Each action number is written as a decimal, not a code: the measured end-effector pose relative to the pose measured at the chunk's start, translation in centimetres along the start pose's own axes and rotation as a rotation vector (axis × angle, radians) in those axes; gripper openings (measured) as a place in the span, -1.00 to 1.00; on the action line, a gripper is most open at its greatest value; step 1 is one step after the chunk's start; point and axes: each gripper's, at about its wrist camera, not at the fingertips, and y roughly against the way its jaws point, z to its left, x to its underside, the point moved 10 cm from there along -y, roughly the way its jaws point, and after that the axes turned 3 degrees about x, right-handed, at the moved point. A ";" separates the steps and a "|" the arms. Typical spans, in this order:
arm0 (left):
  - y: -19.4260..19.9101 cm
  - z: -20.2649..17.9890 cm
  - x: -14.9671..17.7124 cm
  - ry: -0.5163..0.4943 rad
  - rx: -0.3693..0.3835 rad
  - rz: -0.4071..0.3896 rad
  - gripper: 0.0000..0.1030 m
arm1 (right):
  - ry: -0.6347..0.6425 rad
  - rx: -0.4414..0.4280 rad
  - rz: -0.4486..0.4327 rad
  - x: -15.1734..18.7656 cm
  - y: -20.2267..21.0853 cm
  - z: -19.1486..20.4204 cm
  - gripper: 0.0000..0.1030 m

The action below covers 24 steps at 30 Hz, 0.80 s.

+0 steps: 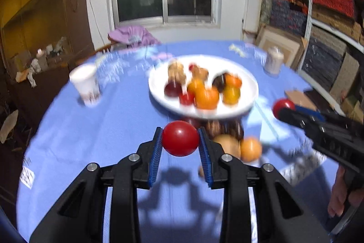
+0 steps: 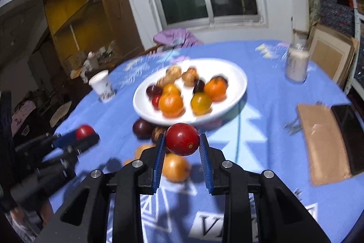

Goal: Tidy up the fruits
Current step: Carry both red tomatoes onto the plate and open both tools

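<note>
My left gripper (image 1: 180,137) is shut on a red fruit (image 1: 180,138), held above the blue tablecloth in front of the white plate (image 1: 248,95). My right gripper (image 2: 182,140) is shut on another red fruit (image 2: 182,139), also just short of the plate (image 2: 141,106). The plate holds several fruits: oranges, dark plums, small brown ones. Loose fruits lie on the cloth under the grippers: a dark plum (image 2: 142,128), a yellow-orange fruit (image 2: 176,166), an orange (image 1: 250,149). Each gripper shows in the other's view, the right (image 1: 282,109) and the left (image 2: 87,136).
A white paper cup (image 1: 85,83) stands left of the plate, and a jar (image 1: 274,60) at the back right. A brown cardboard piece (image 2: 323,140) and a dark flat object lie at the right of the table. Purple cloth (image 1: 132,34) hangs on a chair behind.
</note>
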 end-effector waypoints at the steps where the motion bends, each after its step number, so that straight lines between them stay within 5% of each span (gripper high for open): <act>1: 0.4 0.0 -1.9 -0.007 -0.004 -0.025 -0.40 | -0.009 -0.003 -0.013 -1.3 0.5 -0.3 -0.41; 7: 0.9 -0.7 -11.6 0.034 0.018 -0.135 -0.40 | -0.032 -0.004 -0.138 -11.4 3.1 -1.1 -0.41; 11: -2.3 -1.5 -14.7 0.053 0.012 -0.134 -0.40 | -0.055 0.006 -0.163 -14.7 0.5 -1.6 -0.41; 24: -19.4 -2.1 -10.7 0.105 0.027 0.114 -0.40 | -0.148 0.051 0.200 -10.2 -17.9 -7.2 -0.40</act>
